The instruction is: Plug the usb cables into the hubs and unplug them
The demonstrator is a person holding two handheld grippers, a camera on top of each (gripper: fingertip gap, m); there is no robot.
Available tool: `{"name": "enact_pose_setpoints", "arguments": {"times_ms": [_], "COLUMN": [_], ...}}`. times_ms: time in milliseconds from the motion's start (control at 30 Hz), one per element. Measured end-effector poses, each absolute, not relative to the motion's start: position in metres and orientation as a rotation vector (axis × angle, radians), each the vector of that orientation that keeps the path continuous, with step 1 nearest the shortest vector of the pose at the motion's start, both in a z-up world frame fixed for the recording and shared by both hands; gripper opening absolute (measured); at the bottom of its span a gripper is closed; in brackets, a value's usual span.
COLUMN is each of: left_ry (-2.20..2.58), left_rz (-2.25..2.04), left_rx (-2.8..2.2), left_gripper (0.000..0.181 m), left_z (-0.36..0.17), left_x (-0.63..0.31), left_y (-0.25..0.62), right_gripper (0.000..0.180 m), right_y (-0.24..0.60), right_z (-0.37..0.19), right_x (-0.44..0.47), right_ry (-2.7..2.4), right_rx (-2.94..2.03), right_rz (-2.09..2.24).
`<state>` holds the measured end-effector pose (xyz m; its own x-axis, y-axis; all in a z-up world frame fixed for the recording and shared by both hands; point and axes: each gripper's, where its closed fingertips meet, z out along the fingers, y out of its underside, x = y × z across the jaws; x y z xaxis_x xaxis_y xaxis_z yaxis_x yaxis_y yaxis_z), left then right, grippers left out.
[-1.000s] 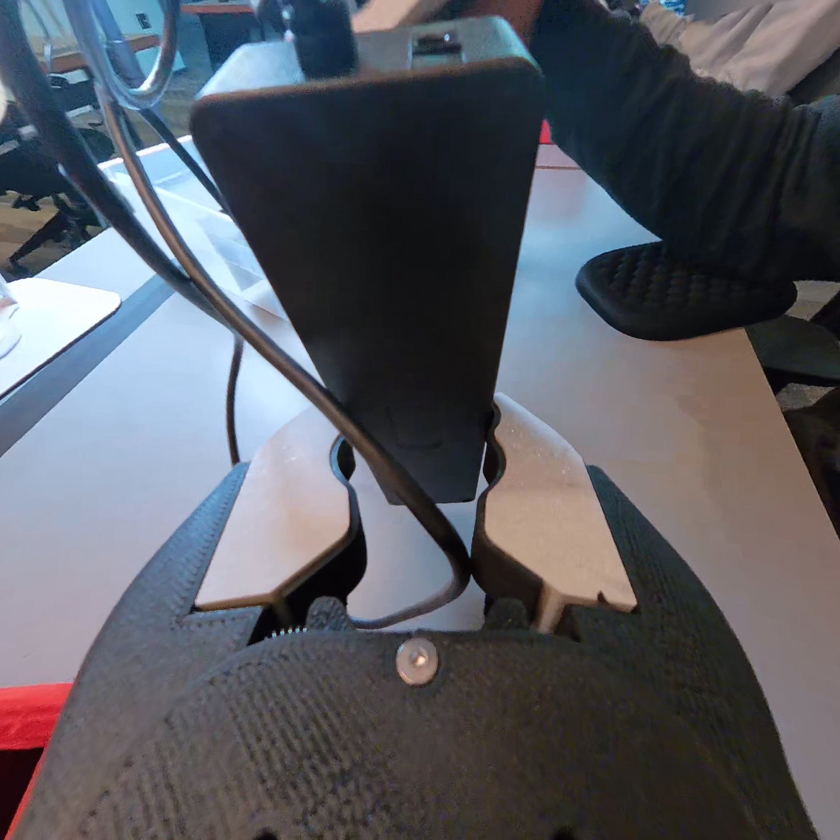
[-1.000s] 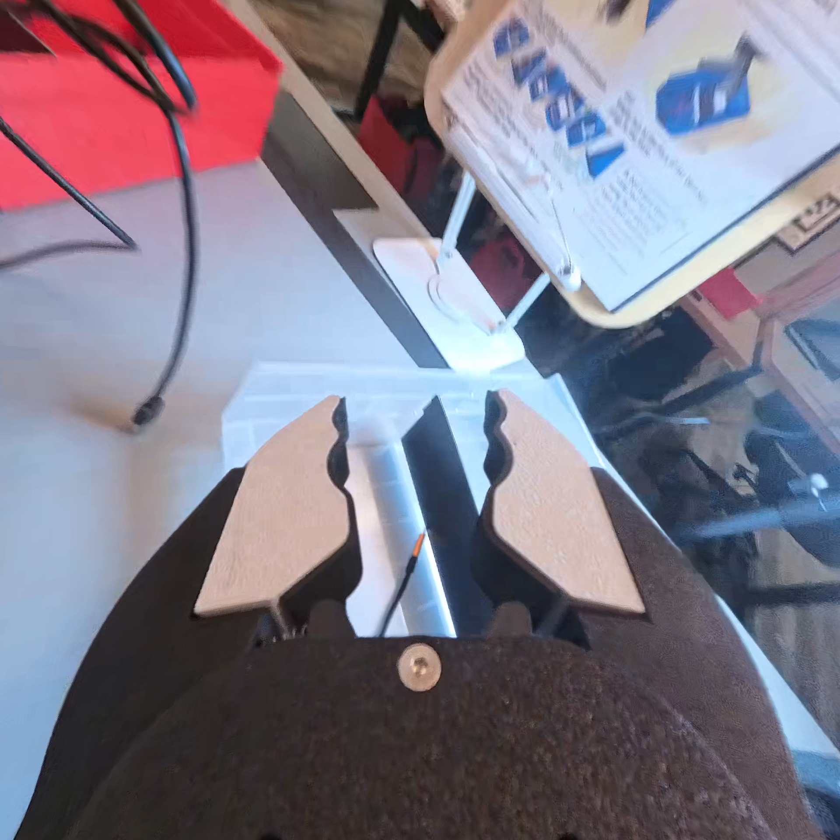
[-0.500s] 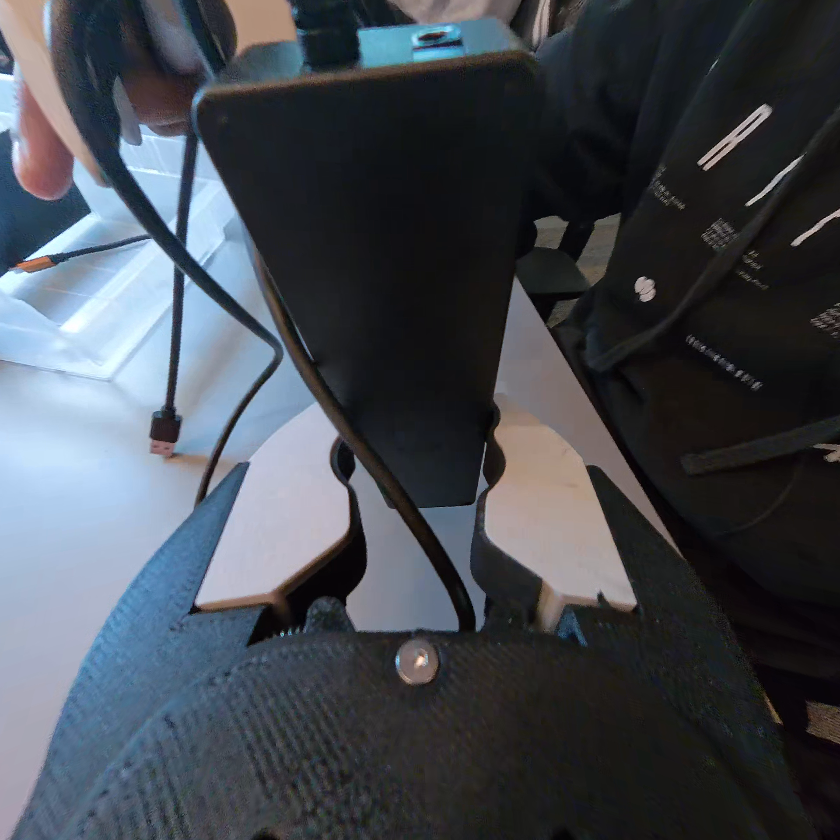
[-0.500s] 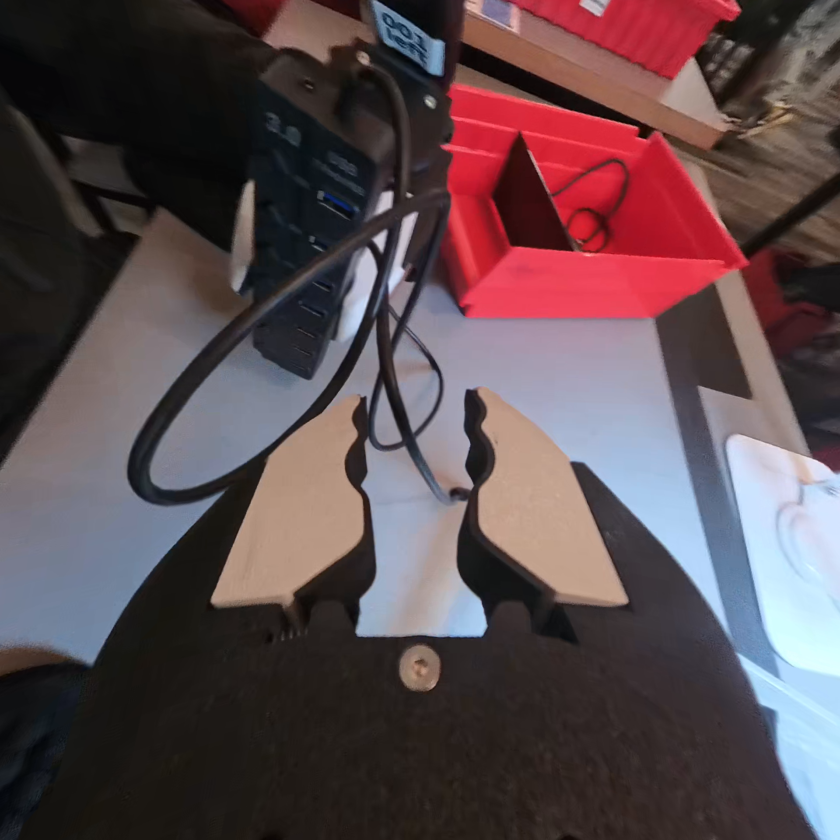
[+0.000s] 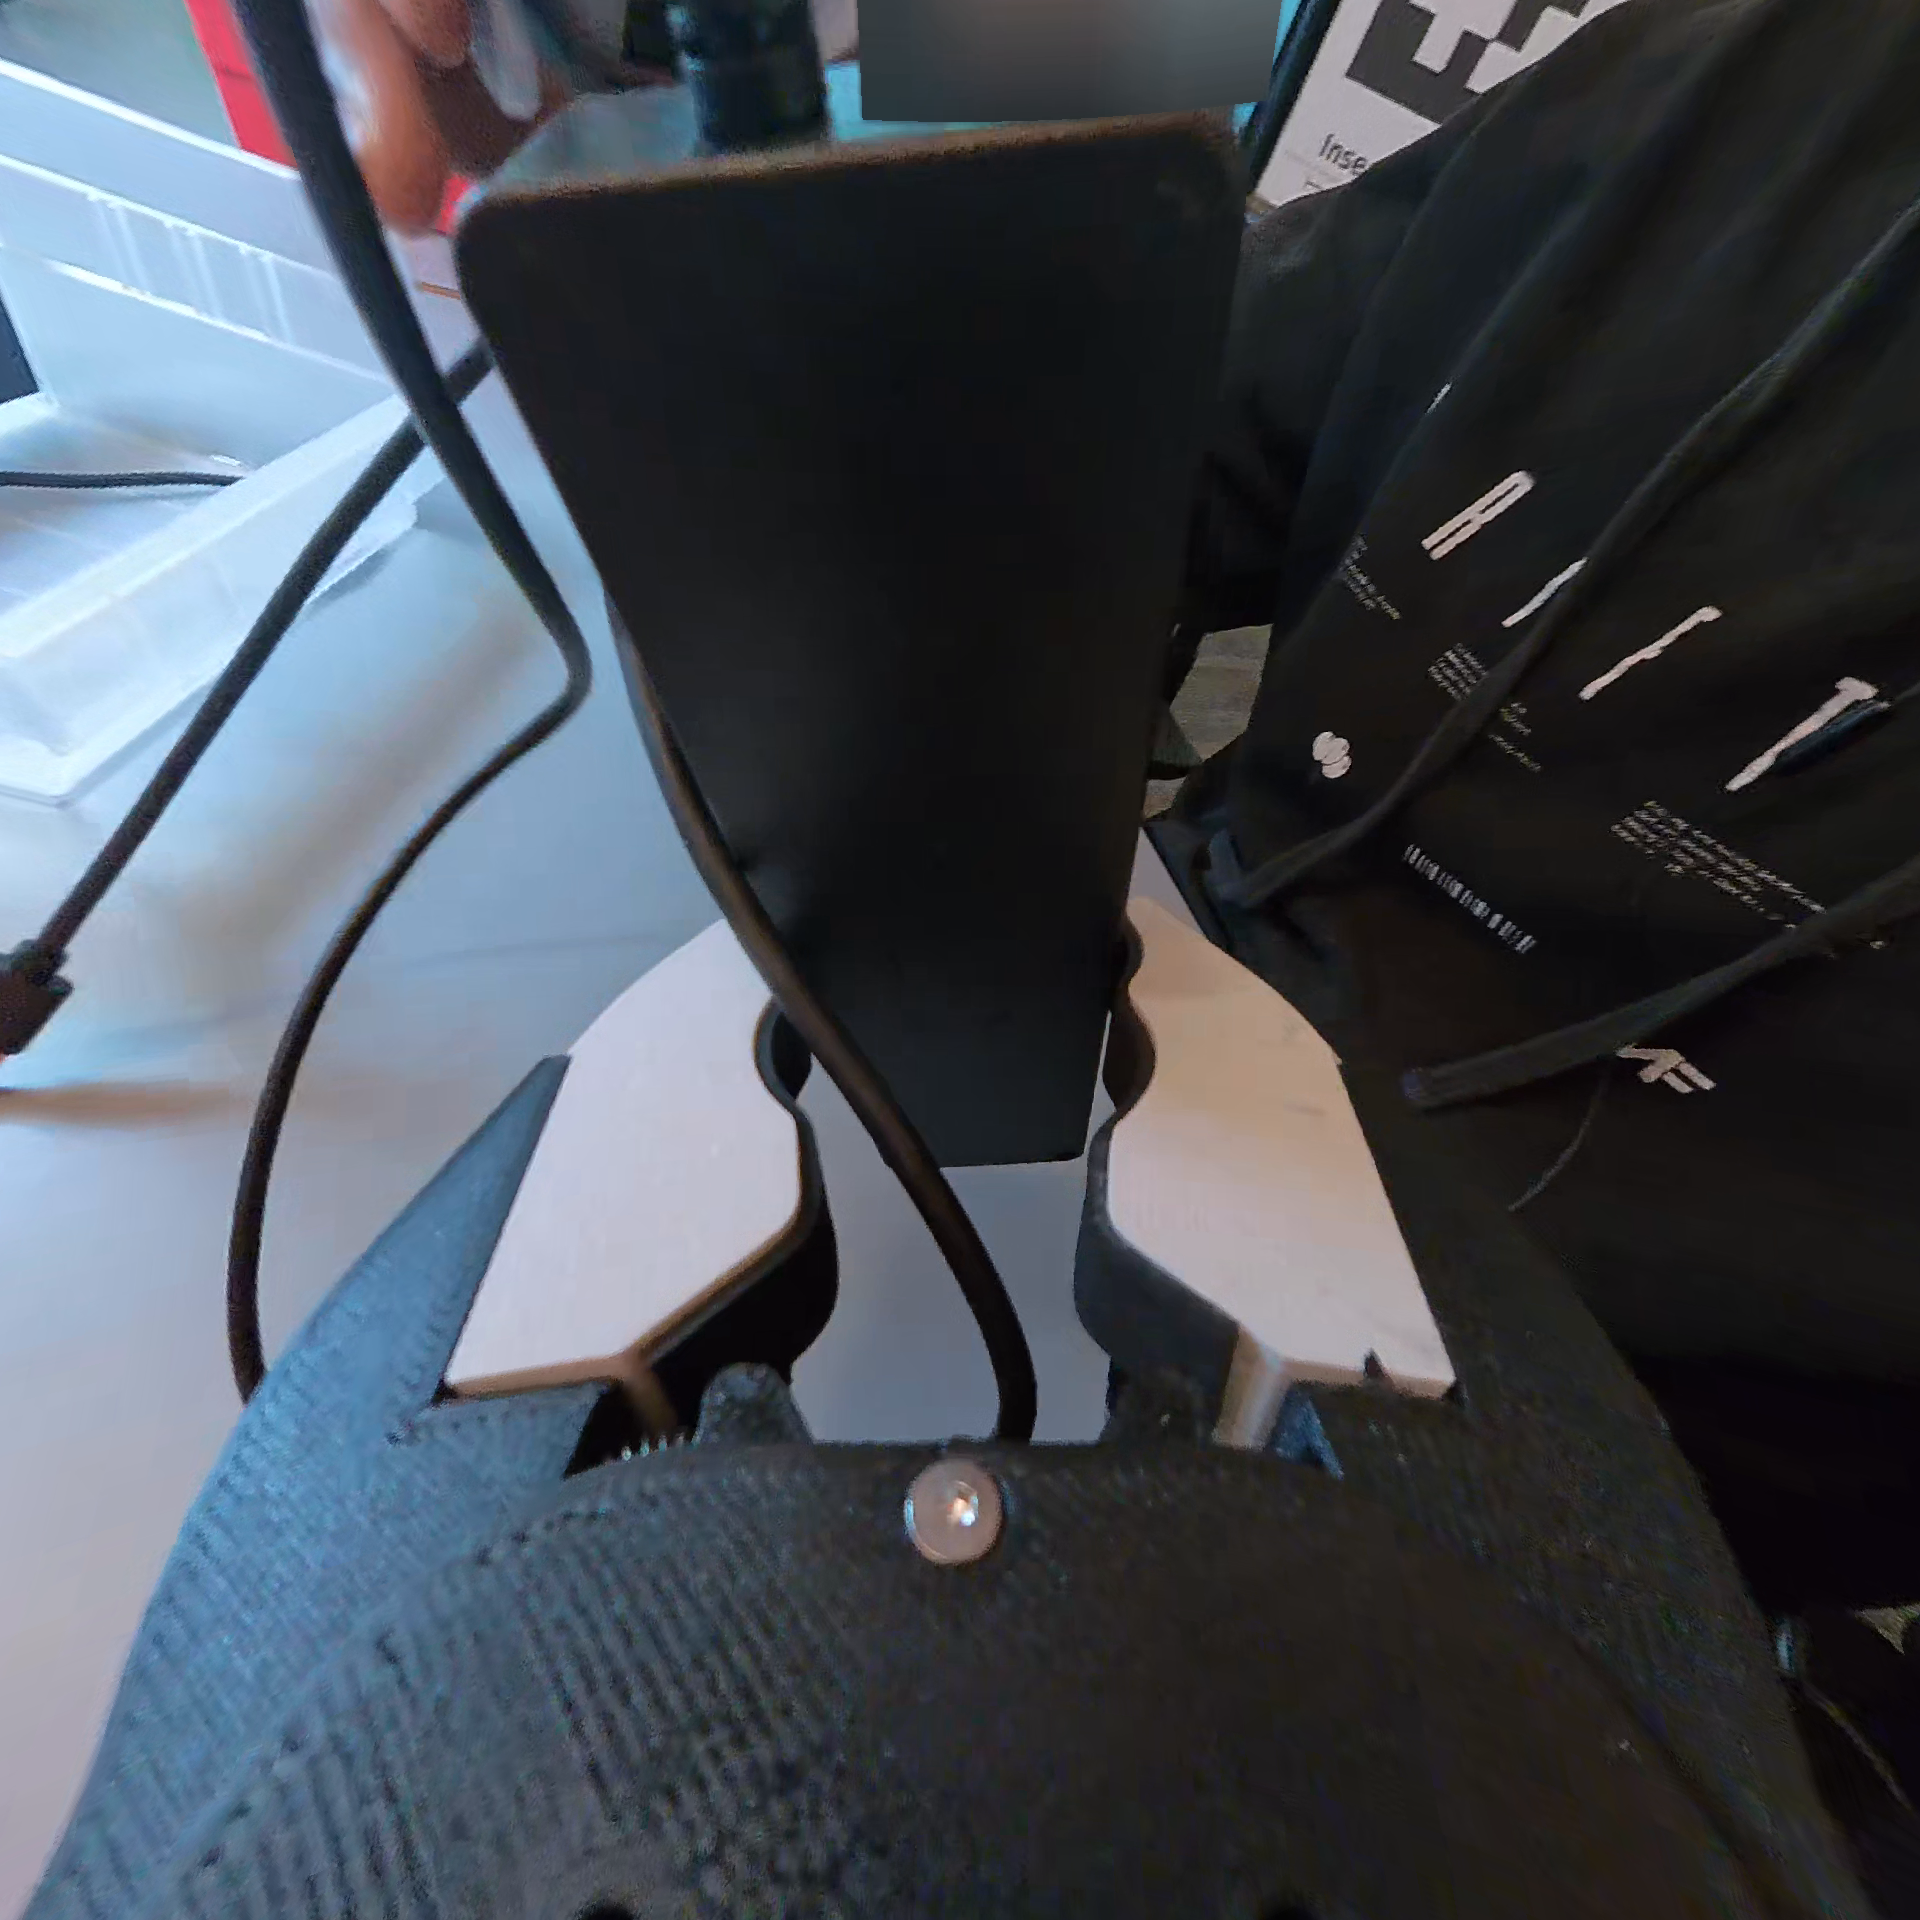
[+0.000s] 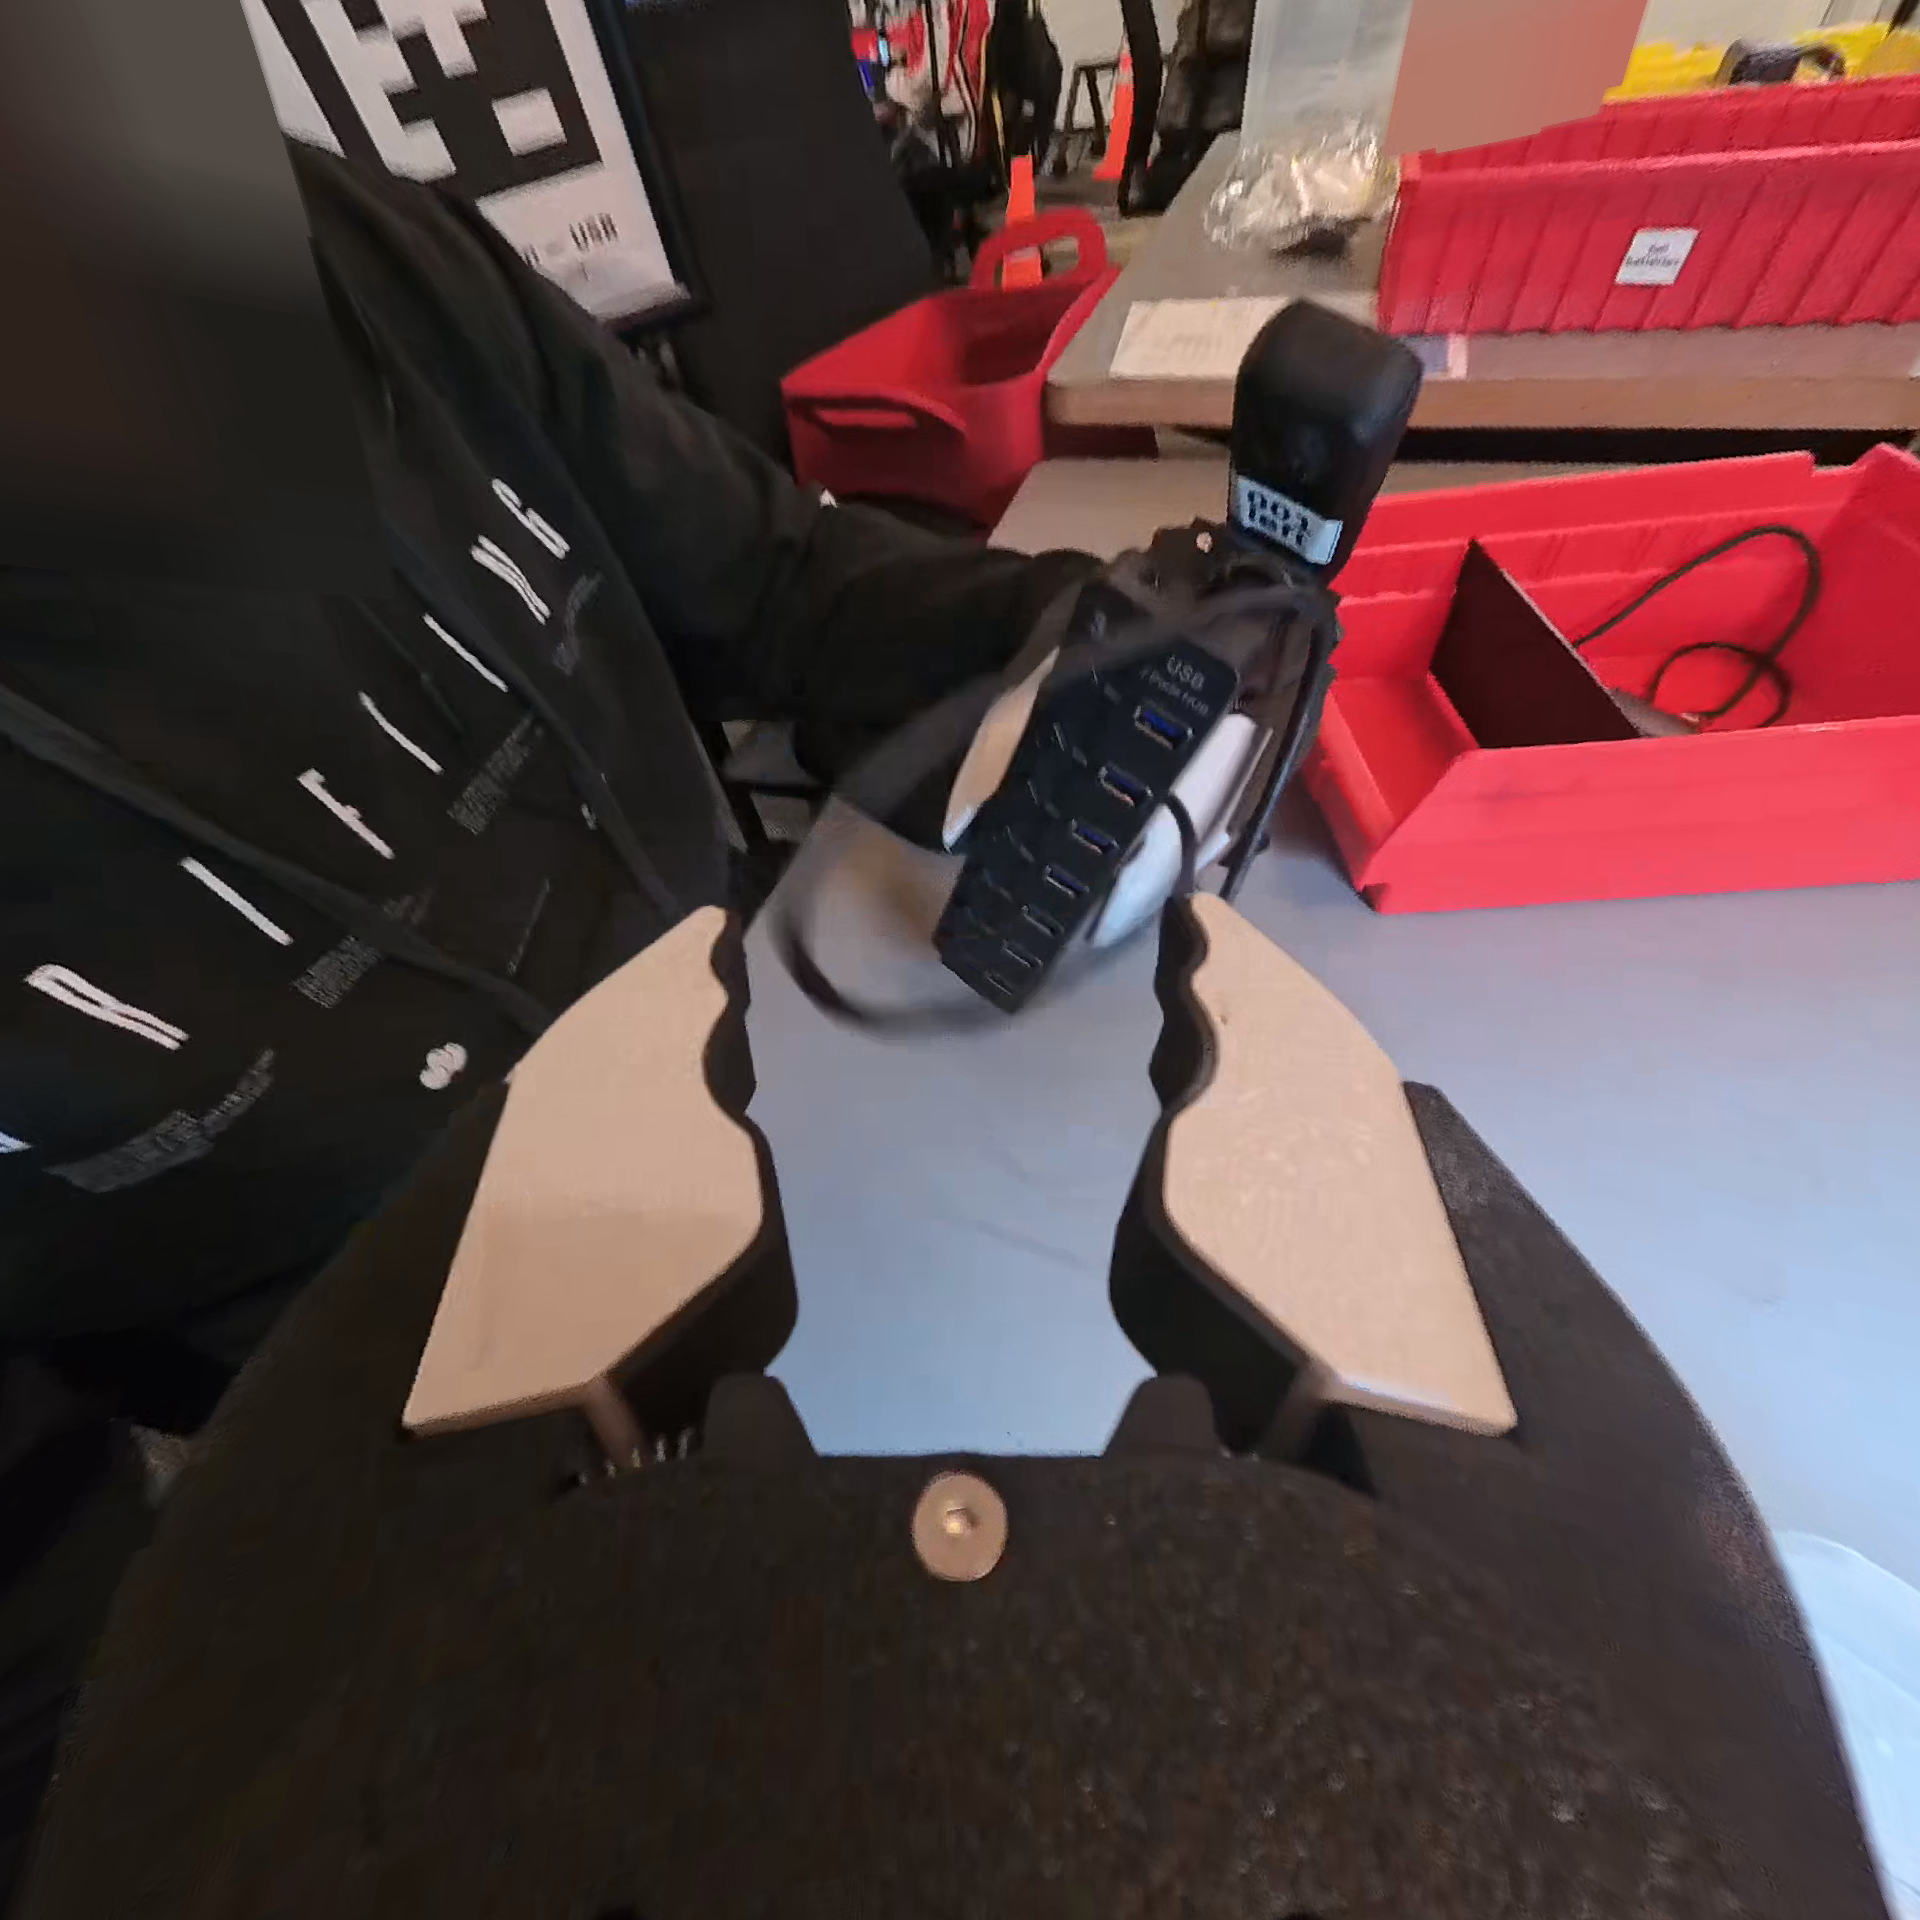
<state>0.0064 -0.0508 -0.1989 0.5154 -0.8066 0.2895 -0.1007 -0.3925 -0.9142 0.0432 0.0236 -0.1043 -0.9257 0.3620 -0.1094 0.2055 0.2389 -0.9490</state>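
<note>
My left gripper [image 5: 951, 997] is shut on a black multi-port USB hub [image 5: 862, 520] and holds it upright above the grey table; only the hub's plain back shows here. The hub's thick black cable [image 5: 904, 1143] loops down between the fingers. A thinner cable ends in a USB plug [image 5: 26, 987] hanging at the left edge. In the right wrist view the hub [image 6: 1081, 831] shows its row of ports, tilted, clamped in the left gripper's pale fingers [image 6: 1143, 862]. My right gripper [image 6: 951, 925] is open and empty, just short of the hub's lower end.
A person in a black hoodie [image 6: 312, 727] stands close at the table's side. A red bin [image 6: 1621, 748] with a divider and a black cable sits at the right. A clear plastic box [image 5: 135, 468] lies at the left. The grey table [image 6: 1558, 1091] lies below. My right fingertips sit around 12 cm from my left ones.
My right gripper has swung from the clear box round to face the hub, come closer to it and opened wider. The left gripper has turned with the hub still in it.
</note>
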Motion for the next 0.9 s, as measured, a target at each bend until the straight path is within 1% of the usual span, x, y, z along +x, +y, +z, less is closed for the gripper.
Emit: {"name": "enact_pose_setpoints", "arguments": {"times_ms": [67, 167, 233, 267, 300, 400, 433, 500, 533, 567, 600, 633, 700, 767, 900], "left_ry": [0.744, 0.743, 0.764, 0.775, 0.790, 0.847, 0.872, 0.917, 0.940, 0.961, 0.974, 0.991, 1.038, 1.058, 0.984], "left_rz": [-0.916, -0.895, -0.881, -0.882, -0.891, -0.966, -1.004, -1.077, -1.140, -1.212, -1.268, -1.319, -1.434, -1.502, -1.619], "left_rx": [-1.861, -1.907, -1.932, -1.938, -1.942, -1.952, -1.956, -1.952, -1.940, -1.921, -1.902, -1.881, -1.783, -1.734, -1.590], "left_gripper": [0.055, 0.055, 0.055, 0.055, 0.055, 0.055, 0.055, 0.055, 0.055, 0.055, 0.055, 0.055, 0.054, 0.055, 0.055], "left_z": [-0.204, -0.212, -0.217, -0.219, -0.219, -0.221, -0.223, -0.225, -0.224, -0.222, -0.220, -0.219, -0.210, -0.201, -0.177], "left_x": [0.003, 0.001, 0.002, 0.004, 0.006, 0.016, 0.021, 0.030, 0.036, 0.041, 0.046, 0.050, 0.059, 0.064, 0.055], "left_y": [-0.048, -0.046, -0.046, -0.047, -0.049, -0.058, -0.063, -0.071, -0.076, -0.083, -0.087, -0.091, -0.101, -0.107, -0.110], "right_gripper": [0.079, 0.083, 0.081, 0.077, 0.077, 0.082, 0.087, 0.088, 0.086, 0.082, 0.072, 0.056, 0.012, 0.009, 0.008], "right_y": [0.029, 0.032, 0.034, 0.039, 0.045, 0.038, 0.034, 0.019, 0.015, 0.009, 0.000, -0.011, -0.028, -0.032, -0.042], "right_z": [-0.099, -0.104, -0.108, -0.116, -0.130, -0.172, -0.186, -0.208, -0.215, -0.218, -0.216, -0.210, -0.194, -0.186, -0.156], "right_x": [0.042, 0.037, 0.029, 0.021, 0.015, 0.012, 0.011, 0.008, 0.002, -0.004, -0.006, -0.007, -0.002, 0.005, 0.023], "right_ry": [-2.330, -2.340, -2.330, -2.332, -2.362, -2.515, -2.562, -2.630, -2.618, -2.589, -2.568, -2.522, -2.436, -2.431, -2.379], "right_rx": [-0.583, -0.634, -0.677, -0.732, -0.772, -0.763, -0.739, -0.666, -0.613, -0.541, -0.466, -0.388, -0.224, -0.190, -0.135], "right_rz": [1.787, 1.665, 1.555, 1.444, 1.296, 1.020, 0.932, 0.833, 0.776, 0.752, 0.785, 0.861, 1.011, 1.077, 1.319]}}
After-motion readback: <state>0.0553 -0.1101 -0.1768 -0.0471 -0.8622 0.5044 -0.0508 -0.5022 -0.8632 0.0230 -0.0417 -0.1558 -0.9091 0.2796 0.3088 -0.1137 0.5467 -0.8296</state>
